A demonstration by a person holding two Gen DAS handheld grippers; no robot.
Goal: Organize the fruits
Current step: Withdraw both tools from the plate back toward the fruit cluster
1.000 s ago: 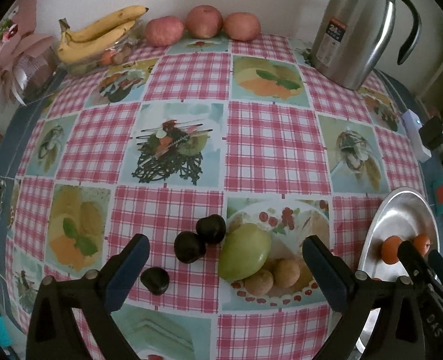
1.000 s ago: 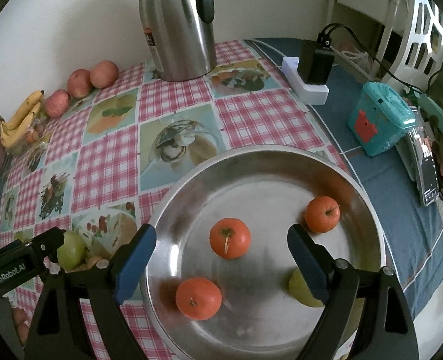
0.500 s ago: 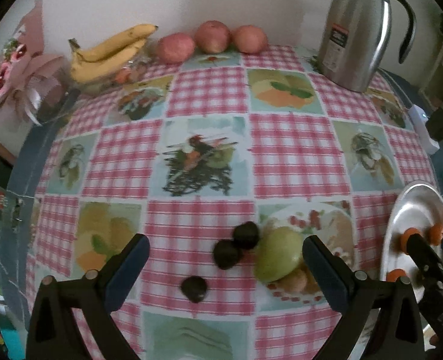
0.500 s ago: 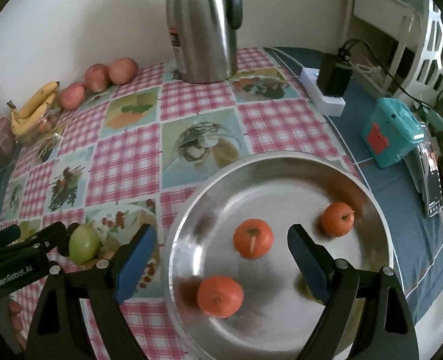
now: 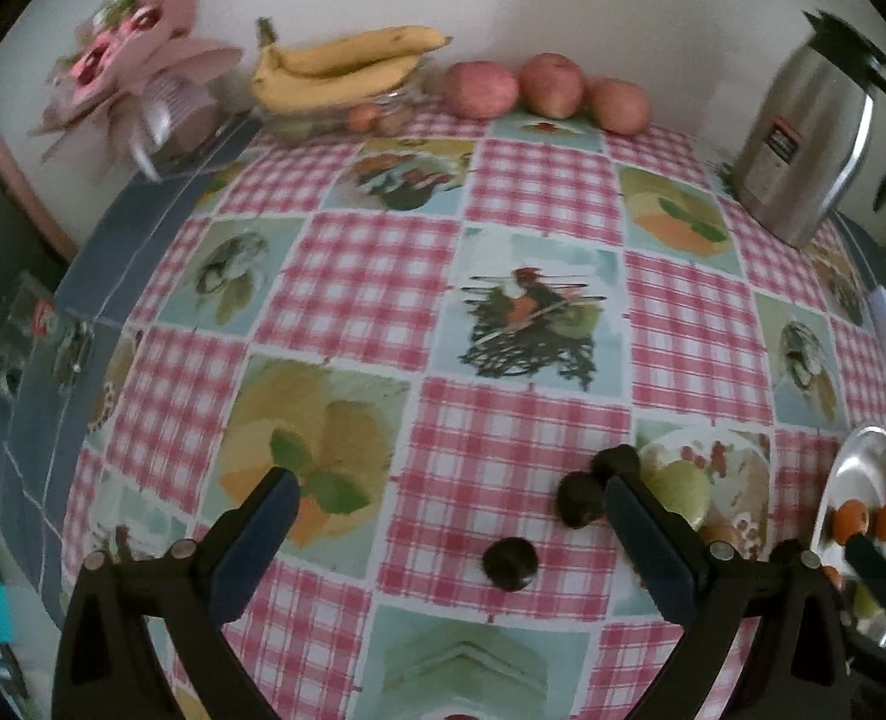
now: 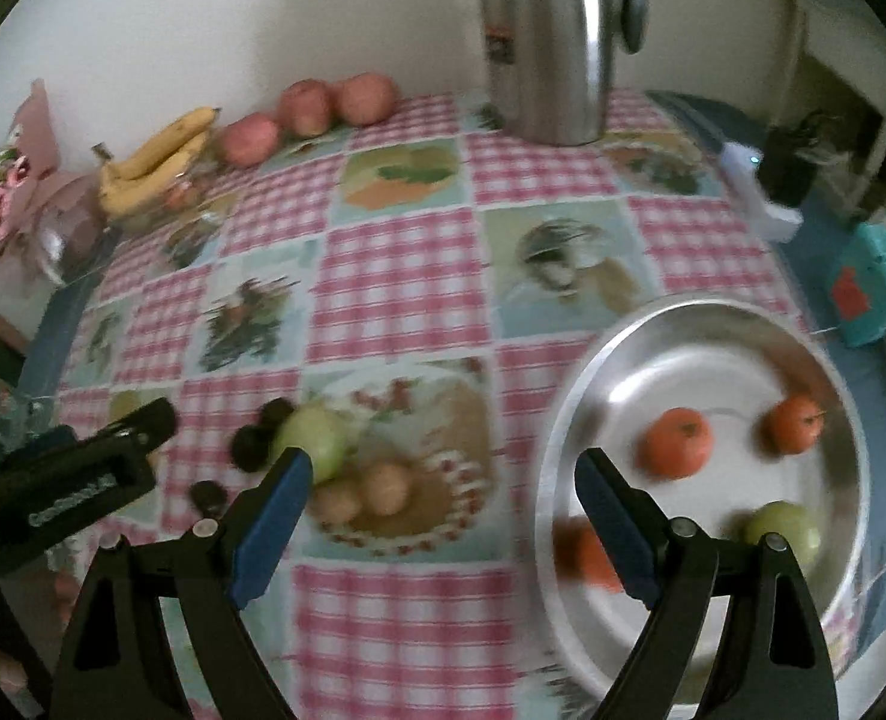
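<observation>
Checked tablecloth (image 5: 383,300) | left gripper (image 5: 448,531), right gripper (image 6: 443,498) held wide, empty | dark fruit (image 5: 510,563), lower centre, could be nudged and rolled.

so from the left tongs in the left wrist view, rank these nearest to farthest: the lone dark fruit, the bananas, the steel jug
1. Lone dark fruit, on the cloth between the open left tongs.
2. Steel jug, far right, near the wall.
3. Bananas, far left at the wall. Jug and bananas are close to call.

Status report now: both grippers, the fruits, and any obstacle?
Left gripper open, empty. Right gripper open, empty. Four fruits in steel plate; green fruit on the cloth. No obstacle visible.
</observation>
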